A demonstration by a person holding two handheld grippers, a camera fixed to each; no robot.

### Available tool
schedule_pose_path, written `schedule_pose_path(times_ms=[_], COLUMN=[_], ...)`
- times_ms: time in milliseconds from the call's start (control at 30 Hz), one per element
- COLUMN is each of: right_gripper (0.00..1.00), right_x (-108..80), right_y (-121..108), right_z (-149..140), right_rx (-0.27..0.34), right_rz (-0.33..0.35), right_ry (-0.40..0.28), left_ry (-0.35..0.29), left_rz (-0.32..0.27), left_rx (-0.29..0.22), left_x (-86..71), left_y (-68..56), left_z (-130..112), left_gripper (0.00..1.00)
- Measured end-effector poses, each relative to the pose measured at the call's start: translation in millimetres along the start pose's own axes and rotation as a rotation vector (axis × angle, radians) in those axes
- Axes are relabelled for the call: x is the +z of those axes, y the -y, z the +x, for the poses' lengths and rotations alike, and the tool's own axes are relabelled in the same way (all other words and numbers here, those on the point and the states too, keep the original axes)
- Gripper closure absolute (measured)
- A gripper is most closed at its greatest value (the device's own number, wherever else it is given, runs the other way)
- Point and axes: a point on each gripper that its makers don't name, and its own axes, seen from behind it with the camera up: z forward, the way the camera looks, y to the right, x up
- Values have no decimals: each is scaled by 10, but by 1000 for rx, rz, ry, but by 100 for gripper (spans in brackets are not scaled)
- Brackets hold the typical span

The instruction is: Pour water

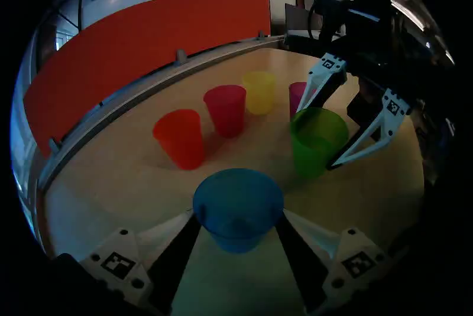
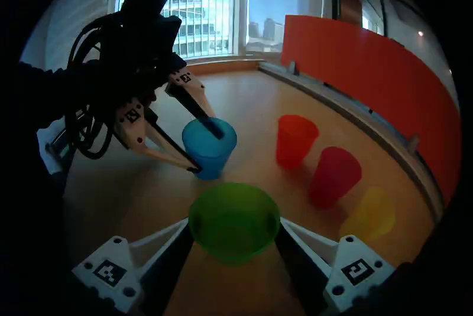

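A blue cup (image 1: 238, 198) sits between the fingers of my left gripper (image 1: 238, 222), both pressing its sides. Farther right, my right gripper (image 1: 316, 137) is shut on a green cup (image 1: 317, 130), which stands on the wooden table (image 1: 130, 186). In the right gripper view the green cup (image 2: 235, 215) fills the gap of my right gripper (image 2: 235, 225), and beyond it the left gripper (image 2: 203, 149) clamps the blue cup (image 2: 209, 149). Both cups are upright. I cannot tell whether either holds water.
An orange cup (image 1: 180, 137), a red cup (image 1: 226, 109), a yellow cup (image 1: 260, 91) and a partly hidden purple cup (image 1: 295, 94) stand in a row behind. A long orange panel (image 1: 148, 38) borders the table's far edge. A person's dark sleeve (image 2: 41, 103) holds the left gripper.
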Motion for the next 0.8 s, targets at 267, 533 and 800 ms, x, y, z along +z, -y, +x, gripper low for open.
schedule_pose_path(times_ms=[267, 533, 800], right_gripper=[10, 10, 10], right_x=[36, 50, 27], right_y=[13, 25, 33], right_z=[-68, -108, -145], right_rx=[6, 3, 9], right_rz=[-5, -10, -15], right_ry=[8, 13, 13], left_ry=[-2, -5, 0], left_rz=[-5, -8, -7], left_rx=[-14, -31, -38], left_x=[17, 4, -24], left_y=[-22, -11, -16], left_z=[-30, -62, -114], left_gripper=[15, 15, 15])
